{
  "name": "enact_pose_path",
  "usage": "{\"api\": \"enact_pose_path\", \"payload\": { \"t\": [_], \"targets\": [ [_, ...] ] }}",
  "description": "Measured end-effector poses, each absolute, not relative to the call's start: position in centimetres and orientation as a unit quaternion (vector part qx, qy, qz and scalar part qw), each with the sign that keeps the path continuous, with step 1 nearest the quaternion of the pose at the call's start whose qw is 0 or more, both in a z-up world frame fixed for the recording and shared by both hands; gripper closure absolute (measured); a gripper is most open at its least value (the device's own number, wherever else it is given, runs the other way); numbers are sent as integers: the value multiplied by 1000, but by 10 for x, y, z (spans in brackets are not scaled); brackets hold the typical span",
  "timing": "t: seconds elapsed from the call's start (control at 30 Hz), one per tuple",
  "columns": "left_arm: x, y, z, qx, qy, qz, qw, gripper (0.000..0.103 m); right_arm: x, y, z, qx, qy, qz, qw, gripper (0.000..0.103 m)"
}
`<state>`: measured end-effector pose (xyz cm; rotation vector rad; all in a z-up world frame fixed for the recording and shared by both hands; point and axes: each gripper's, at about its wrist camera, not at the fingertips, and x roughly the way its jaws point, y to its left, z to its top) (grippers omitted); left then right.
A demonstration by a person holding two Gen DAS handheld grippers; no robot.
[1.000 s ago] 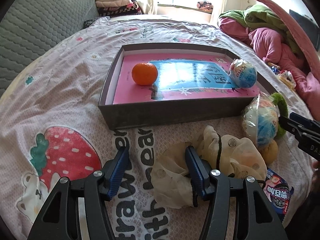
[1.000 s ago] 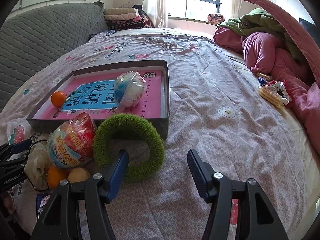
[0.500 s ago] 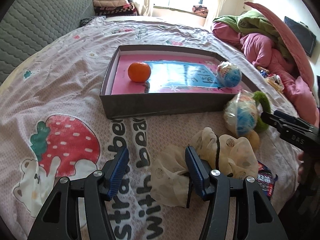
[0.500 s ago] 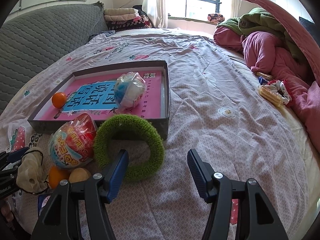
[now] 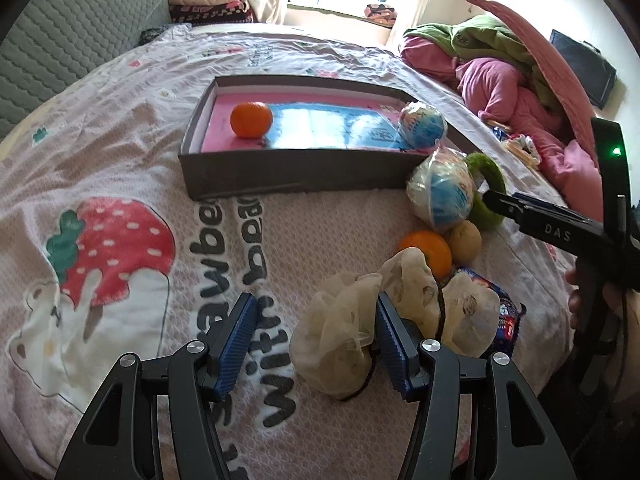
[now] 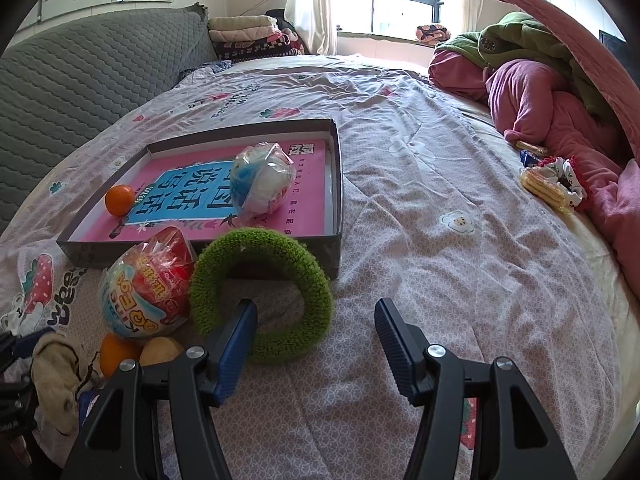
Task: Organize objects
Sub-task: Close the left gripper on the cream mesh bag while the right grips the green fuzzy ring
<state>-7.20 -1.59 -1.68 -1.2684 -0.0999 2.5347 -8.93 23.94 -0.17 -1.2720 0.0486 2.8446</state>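
Note:
A shallow grey box [image 5: 280,172] lies on the bedspread with a pink and blue booklet as its floor. A tangerine [image 5: 251,119] and a wrapped toy ball [image 5: 423,125] rest inside. In front of it lie another wrapped ball [image 6: 146,284], a green fuzzy ring [image 6: 280,248], an orange [image 5: 426,250], a tan round fruit [image 5: 464,238], a cream scrunchie [image 5: 340,320] and a blue snack packet [image 5: 506,316]. My left gripper [image 5: 314,340] is open, its right finger against the scrunchie. My right gripper [image 6: 314,340] is open, its left finger over the ring's near rim.
Heaped pink and green bedding [image 6: 540,92] fills the right side, with snack packets [image 6: 548,184] at its foot. A grey quilted headboard [image 6: 80,72] and folded blankets [image 6: 248,36] stand at the back left. A hand [image 5: 576,300] holds the right gripper's handle.
The left gripper has drawn back from the box, which looks smaller now. The loose orange by the scrunchie has come into view. The right gripper has stayed put.

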Motion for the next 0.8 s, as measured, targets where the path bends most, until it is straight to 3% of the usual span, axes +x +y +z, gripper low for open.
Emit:
{"api": "enact_pose_path", "payload": {
  "t": [0.27,0.3,0.37,0.47,0.53,0.63,0.8],
  "targets": [
    [-70,-14,-20,-443,-48,881,159,43,-96,241,-9,-417,20,909,18,42],
    [-70,-14,-20,-442,-49,881,162,43,-96,241,-9,-417,21,909,17,44],
    [-70,-12,-20,-441,-48,881,166,43,-97,241,-10,-415,22,909,15,57],
    [-68,-8,-19,-438,-43,881,173,48,-98,240,-10,-416,24,909,5,71],
    [-67,-6,-19,-438,-41,880,181,58,-98,238,-10,-416,22,909,-1,77],
    [-67,-4,-19,-438,-50,876,196,70,-97,238,-10,-416,22,909,-5,79],
    [-65,-5,-16,-431,-50,878,201,79,-97,243,-10,-415,42,909,-13,83]
  ]
}}
